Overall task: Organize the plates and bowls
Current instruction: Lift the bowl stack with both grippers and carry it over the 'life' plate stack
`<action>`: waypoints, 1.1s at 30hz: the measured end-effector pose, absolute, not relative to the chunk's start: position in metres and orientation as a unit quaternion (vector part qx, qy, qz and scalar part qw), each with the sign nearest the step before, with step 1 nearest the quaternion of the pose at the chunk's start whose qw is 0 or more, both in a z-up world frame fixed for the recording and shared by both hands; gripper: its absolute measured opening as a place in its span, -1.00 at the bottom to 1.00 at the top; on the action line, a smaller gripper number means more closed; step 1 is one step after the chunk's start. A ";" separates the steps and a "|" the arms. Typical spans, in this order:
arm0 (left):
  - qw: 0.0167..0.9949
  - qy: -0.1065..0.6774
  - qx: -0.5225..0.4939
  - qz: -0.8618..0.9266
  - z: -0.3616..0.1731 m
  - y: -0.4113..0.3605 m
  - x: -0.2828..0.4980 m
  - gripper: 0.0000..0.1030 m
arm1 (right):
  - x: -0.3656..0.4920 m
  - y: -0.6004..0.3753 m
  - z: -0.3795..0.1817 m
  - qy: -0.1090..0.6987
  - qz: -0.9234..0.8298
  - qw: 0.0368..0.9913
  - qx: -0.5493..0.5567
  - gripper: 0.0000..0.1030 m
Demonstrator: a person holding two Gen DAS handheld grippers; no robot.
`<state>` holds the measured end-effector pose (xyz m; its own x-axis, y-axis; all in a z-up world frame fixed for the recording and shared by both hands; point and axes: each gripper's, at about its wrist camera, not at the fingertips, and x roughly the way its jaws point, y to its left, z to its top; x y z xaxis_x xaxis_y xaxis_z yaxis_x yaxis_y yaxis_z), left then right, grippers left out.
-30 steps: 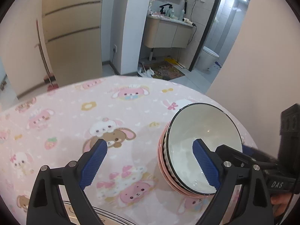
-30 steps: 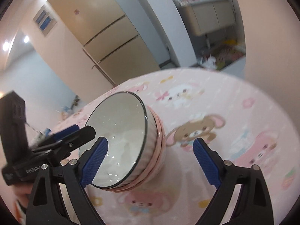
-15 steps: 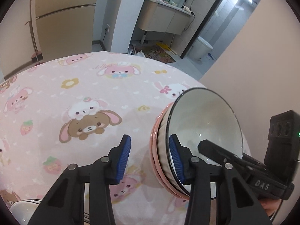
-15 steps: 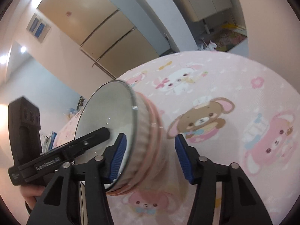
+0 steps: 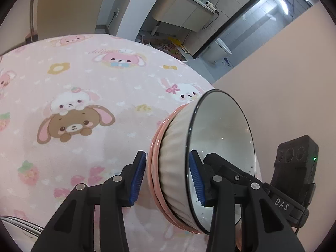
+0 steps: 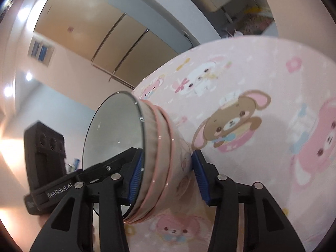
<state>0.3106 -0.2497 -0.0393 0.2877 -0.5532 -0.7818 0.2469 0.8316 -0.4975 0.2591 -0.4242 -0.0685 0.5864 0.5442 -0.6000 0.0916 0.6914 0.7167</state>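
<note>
Pink-rimmed nested bowls (image 5: 174, 168), tipped sideways above the cartoon-print desk (image 5: 84, 96), are clamped from opposite sides by the left gripper (image 5: 167, 178) and right gripper (image 6: 168, 176), jaws closed across the stack, apparently sharing its weight.

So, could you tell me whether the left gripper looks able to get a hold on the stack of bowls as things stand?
Probably yes. The left gripper already straddles the wall of the stack of bowls, one jaw inside the rim and one outside, nothing between. The right gripper grips the opposite side.
</note>
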 end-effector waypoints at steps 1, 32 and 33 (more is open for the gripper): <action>0.791 0.539 -0.143 -0.251 -0.038 -0.249 0.310 -0.15 | 0.259 -0.424 -0.069 0.432 0.139 0.810 0.371 -0.15; 0.837 0.499 -0.095 -0.204 0.039 -0.205 0.261 -0.25 | 0.241 -0.371 -0.003 0.432 0.140 0.823 0.341 -0.30; 0.839 0.496 -0.096 -0.202 0.043 -0.198 0.257 -0.25 | 0.238 -0.365 0.001 0.432 0.144 0.824 0.338 -0.30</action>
